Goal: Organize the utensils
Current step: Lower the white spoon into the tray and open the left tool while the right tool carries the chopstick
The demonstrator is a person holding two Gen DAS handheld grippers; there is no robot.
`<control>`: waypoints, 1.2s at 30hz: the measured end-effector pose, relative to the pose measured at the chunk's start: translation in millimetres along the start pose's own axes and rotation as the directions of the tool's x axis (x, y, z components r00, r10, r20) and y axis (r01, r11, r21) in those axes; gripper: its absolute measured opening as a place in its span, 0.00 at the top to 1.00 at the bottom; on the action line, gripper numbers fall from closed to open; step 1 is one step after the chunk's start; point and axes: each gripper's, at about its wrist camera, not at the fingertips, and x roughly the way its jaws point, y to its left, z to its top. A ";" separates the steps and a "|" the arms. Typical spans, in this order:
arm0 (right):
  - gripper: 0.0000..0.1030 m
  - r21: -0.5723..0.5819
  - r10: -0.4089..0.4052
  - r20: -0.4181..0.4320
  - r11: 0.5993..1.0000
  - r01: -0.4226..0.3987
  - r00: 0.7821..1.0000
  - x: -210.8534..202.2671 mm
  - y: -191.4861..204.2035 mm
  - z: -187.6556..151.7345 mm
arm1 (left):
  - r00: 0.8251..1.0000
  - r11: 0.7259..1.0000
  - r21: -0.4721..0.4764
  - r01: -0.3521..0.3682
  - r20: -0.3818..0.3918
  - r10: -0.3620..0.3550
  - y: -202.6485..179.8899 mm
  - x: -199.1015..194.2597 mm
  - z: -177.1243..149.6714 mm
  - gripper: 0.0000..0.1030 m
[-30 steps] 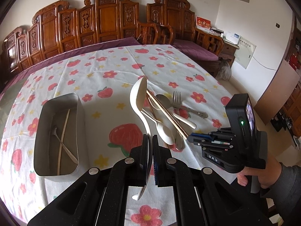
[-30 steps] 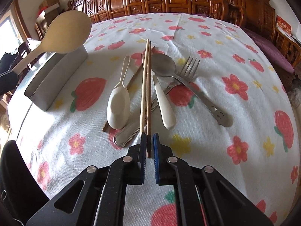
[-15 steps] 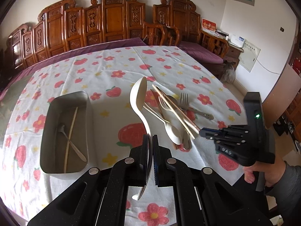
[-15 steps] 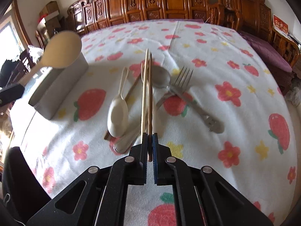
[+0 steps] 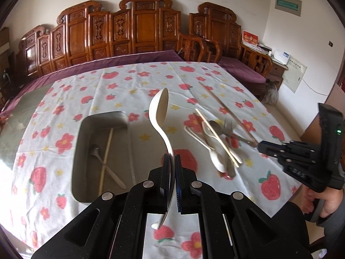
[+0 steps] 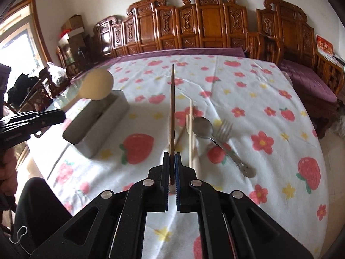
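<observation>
My left gripper [image 5: 171, 161] is shut on the handle of a cream rice paddle [image 5: 159, 108], held upright above the cloth, just right of the steel tray [image 5: 82, 129]. The tray holds a metal spoon [image 5: 96, 152] and a chopstick [image 5: 106, 149]. My right gripper [image 6: 171, 161] is shut on a dark wooden chopstick [image 6: 172, 108], lifted off the table and pointing forward. It shows in the left wrist view [image 5: 262, 147] with the chopstick [image 5: 224, 108] raised. On the cloth lie a light chopstick [image 6: 190, 133], a metal spoon [image 6: 201, 127], a fork [image 6: 228, 138] and a cream spoon [image 5: 216, 158].
The table has a strawberry-print cloth [image 6: 248, 99]. Carved wooden chairs [image 5: 138, 30] line the far side. The paddle [image 6: 98, 85] and tray [image 6: 97, 127] sit at the left in the right wrist view. The table's edge drops off at the right [image 5: 286, 120].
My right gripper has lifted one chopstick up off the pile; the other stays on the cloth. My left gripper with the paddle has risen and drawn back, nearer the tray.
</observation>
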 end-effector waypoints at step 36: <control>0.94 -0.105 0.074 -0.059 0.991 -0.080 0.995 26.1 81.6 15.9 | 0.975 0.987 -0.075 -0.140 -0.181 0.125 113.2 89.3 -3.0 0.96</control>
